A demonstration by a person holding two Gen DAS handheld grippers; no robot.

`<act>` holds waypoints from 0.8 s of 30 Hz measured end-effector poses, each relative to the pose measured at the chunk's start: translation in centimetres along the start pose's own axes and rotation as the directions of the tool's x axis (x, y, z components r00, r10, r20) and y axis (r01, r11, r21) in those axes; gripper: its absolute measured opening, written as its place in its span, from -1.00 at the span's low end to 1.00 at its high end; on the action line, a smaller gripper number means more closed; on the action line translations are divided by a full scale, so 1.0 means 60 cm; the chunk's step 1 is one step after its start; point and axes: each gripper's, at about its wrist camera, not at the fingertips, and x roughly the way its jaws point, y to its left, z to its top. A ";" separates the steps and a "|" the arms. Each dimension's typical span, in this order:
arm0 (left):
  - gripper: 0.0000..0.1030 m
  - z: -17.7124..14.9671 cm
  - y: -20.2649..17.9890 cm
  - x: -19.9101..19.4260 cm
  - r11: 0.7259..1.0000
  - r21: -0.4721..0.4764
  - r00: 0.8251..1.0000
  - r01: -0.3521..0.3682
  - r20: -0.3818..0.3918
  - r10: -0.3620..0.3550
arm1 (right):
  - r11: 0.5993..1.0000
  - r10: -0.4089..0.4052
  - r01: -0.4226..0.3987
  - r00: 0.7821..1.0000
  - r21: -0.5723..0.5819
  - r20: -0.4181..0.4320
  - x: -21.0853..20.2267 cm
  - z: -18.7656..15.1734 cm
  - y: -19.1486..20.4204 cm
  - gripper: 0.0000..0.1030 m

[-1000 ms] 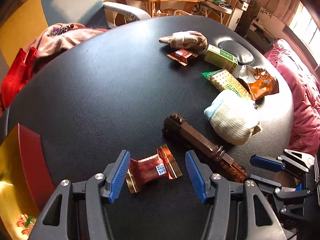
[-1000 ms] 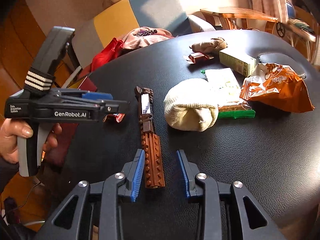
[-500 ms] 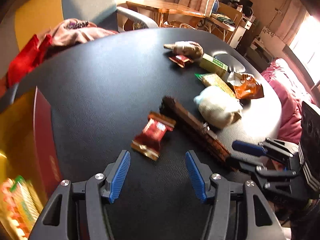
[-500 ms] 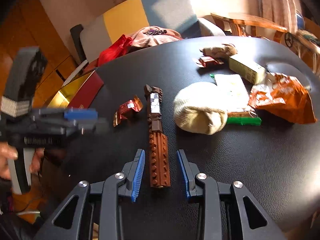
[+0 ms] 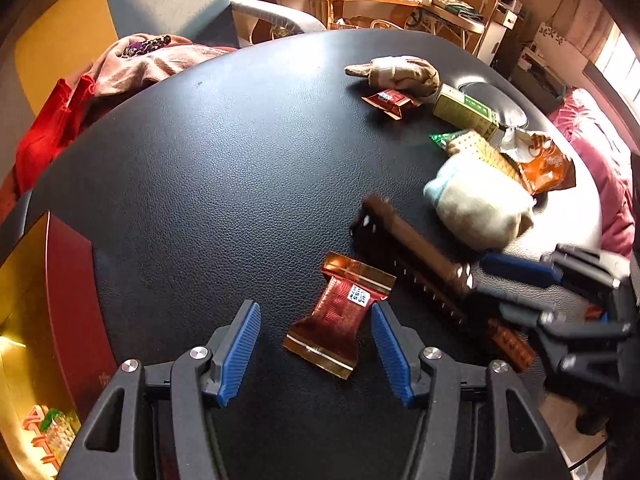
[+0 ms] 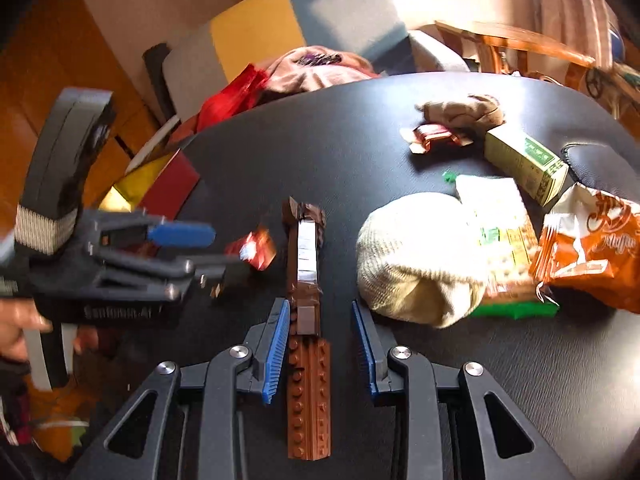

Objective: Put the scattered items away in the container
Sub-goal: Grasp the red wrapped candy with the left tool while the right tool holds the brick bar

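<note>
The left gripper (image 5: 316, 350), jaws closing but not yet touching, straddled the light, crinkly red-and-gold foil candy wrapper (image 5: 340, 314), best pinched at its narrow middle. The right gripper (image 6: 320, 350), jaws apart, flanked the rigid brown toy-brick bar (image 6: 308, 320).

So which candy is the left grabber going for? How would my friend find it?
Start at the round black leather table and find the left gripper, whose jaws are closing. Between them, untouched, lies a flat shiny red candy wrapper with gold ends, beside the long brown brick-built stick. A similar wrapper lies far off; only this one has a small white label.
</note>
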 end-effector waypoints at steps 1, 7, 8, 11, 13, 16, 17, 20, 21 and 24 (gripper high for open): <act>0.05 0.000 -0.001 0.003 1.000 0.002 1.000 -0.001 -0.003 0.001 | 1.000 -0.003 0.003 1.000 0.008 0.003 0.000 0.004 -0.003 -0.36; -0.11 0.001 0.003 0.009 1.000 -0.017 1.000 0.015 0.005 -0.015 | 0.997 0.015 -0.015 1.000 -0.073 0.000 0.000 0.013 0.030 -0.32; -0.17 0.000 0.004 0.009 1.000 -0.020 1.000 0.015 0.006 -0.015 | 0.996 0.002 -0.003 1.000 -0.089 -0.008 0.006 0.015 0.036 -0.32; -0.22 -0.001 0.005 0.009 1.000 -0.027 1.000 0.014 0.006 -0.014 | 0.993 -0.031 0.027 0.999 -0.117 -0.029 0.022 0.019 0.047 -0.34; -0.22 -0.004 0.007 0.009 0.999 -0.040 1.000 0.016 0.010 -0.016 | 0.992 -0.047 0.042 0.998 -0.120 -0.040 0.031 0.020 0.049 -0.36; -0.22 -0.011 0.010 0.008 0.997 -0.074 0.999 0.024 0.023 -0.022 | 0.992 -0.066 0.060 0.997 -0.115 -0.048 0.041 0.020 0.051 -0.36; -0.22 -0.013 0.012 0.008 0.996 -0.087 0.999 0.025 0.026 -0.023 | 0.991 -0.073 0.067 0.996 -0.113 -0.051 0.044 0.020 0.052 -0.36; -0.23 -0.019 0.019 0.007 0.990 -0.139 0.999 0.036 0.037 -0.031 | 0.992 -0.091 0.085 0.994 -0.096 -0.052 0.049 0.021 0.054 -0.34; -0.25 -0.020 0.021 0.007 0.987 -0.155 0.999 0.038 0.040 -0.033 | 0.993 -0.092 0.088 0.994 -0.084 -0.054 0.049 0.021 0.052 -0.34; -0.25 -0.017 0.021 0.007 0.987 -0.155 0.999 0.027 0.038 -0.022 | 0.993 -0.104 0.100 0.993 -0.069 -0.054 0.050 0.020 0.049 -0.41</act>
